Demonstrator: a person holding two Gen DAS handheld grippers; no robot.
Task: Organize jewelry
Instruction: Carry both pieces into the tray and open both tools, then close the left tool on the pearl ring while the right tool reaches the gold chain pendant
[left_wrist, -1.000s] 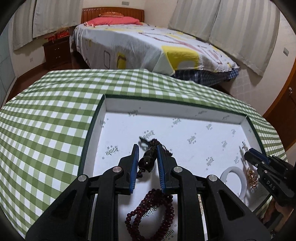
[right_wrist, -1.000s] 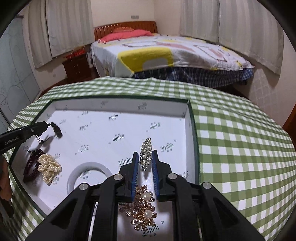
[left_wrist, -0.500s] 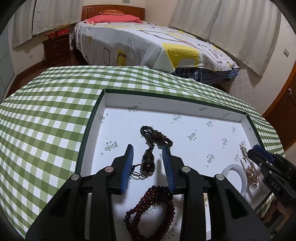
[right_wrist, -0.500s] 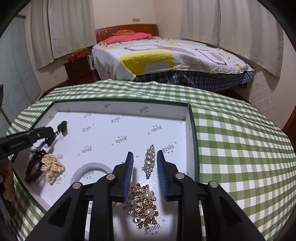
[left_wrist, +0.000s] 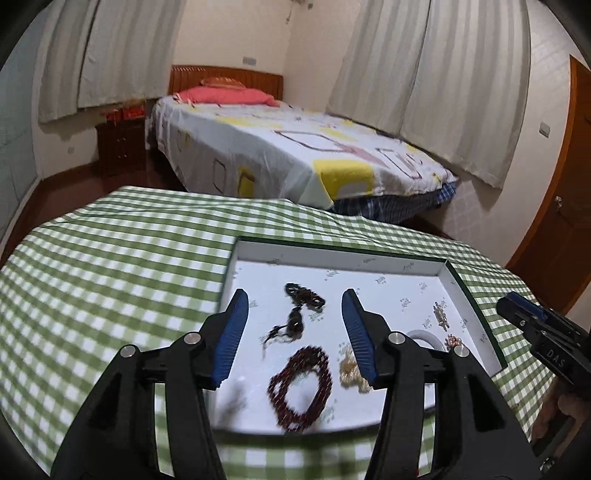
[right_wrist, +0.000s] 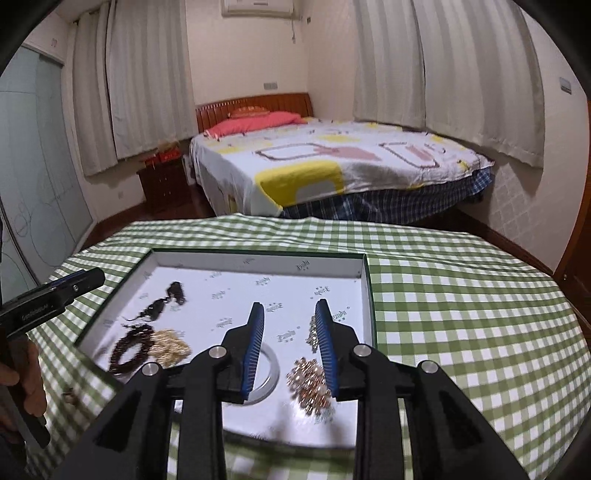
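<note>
The left gripper hangs above the white tray with its jaws spread wide, holding nothing; a dark pendant necklace lies on the tray floor between them, a dark red bead bracelet nearer. The right gripper is also wide open and empty, over a white bangle, a gold pearl brooch and a rhinestone clip. The tray sits on a green checked tablecloth.

Ahead of the wide-spread grippers, one box lid holds six pieces: one dark pendant cord, two bead bracelets, one white bangle, two rhinestone brooches
</note>
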